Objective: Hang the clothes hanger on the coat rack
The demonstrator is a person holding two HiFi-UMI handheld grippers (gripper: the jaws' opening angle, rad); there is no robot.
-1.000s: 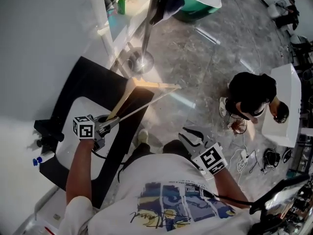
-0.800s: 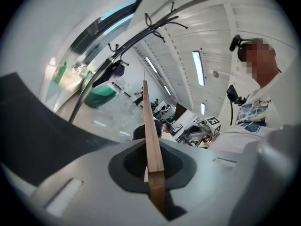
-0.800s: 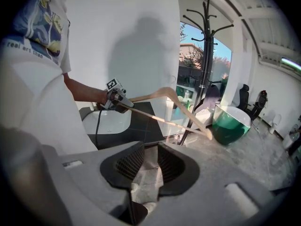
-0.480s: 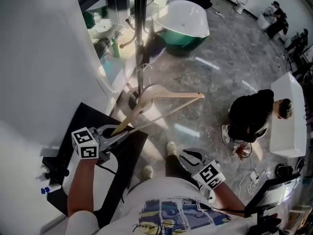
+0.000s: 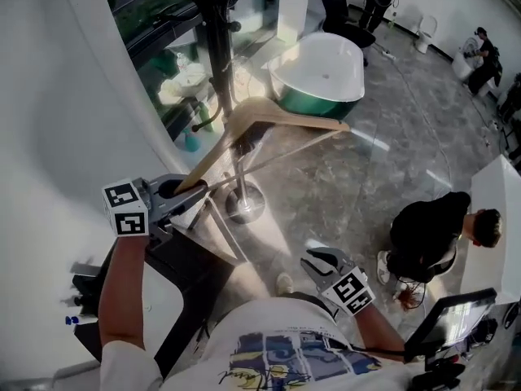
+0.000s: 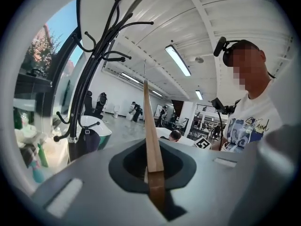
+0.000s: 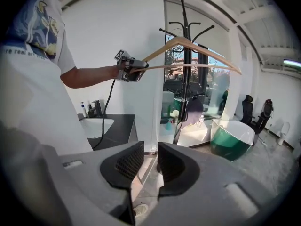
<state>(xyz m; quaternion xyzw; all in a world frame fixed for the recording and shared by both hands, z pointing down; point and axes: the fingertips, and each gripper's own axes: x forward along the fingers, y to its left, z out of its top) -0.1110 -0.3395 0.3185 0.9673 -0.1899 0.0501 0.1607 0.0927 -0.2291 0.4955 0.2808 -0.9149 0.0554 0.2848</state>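
Observation:
The wooden clothes hanger (image 5: 293,117) is held high by the end of one arm, and my left gripper (image 5: 183,194) is shut on that end. The hanger's peak lies close beside the black coat rack (image 5: 218,47), whose curved hooks rise at the top left. In the left gripper view the hanger (image 6: 153,145) runs straight up from between the jaws, with the coat rack (image 6: 89,79) to its left. The right gripper view shows the hanger (image 7: 207,53) in front of the coat rack (image 7: 181,107). My right gripper (image 5: 320,259) hangs low near my waist, open with nothing between its fingers.
A green and white bathtub (image 5: 317,76) stands beyond the rack's round base (image 5: 244,206). A black counter with a sink (image 5: 175,275) is at my lower left. A person in black (image 5: 427,235) crouches at the right by a white table (image 5: 501,210).
My left gripper has lifted the hanger up and toward the coat rack's upper part, rolling it as it rose. The right gripper has shifted a little while staying low.

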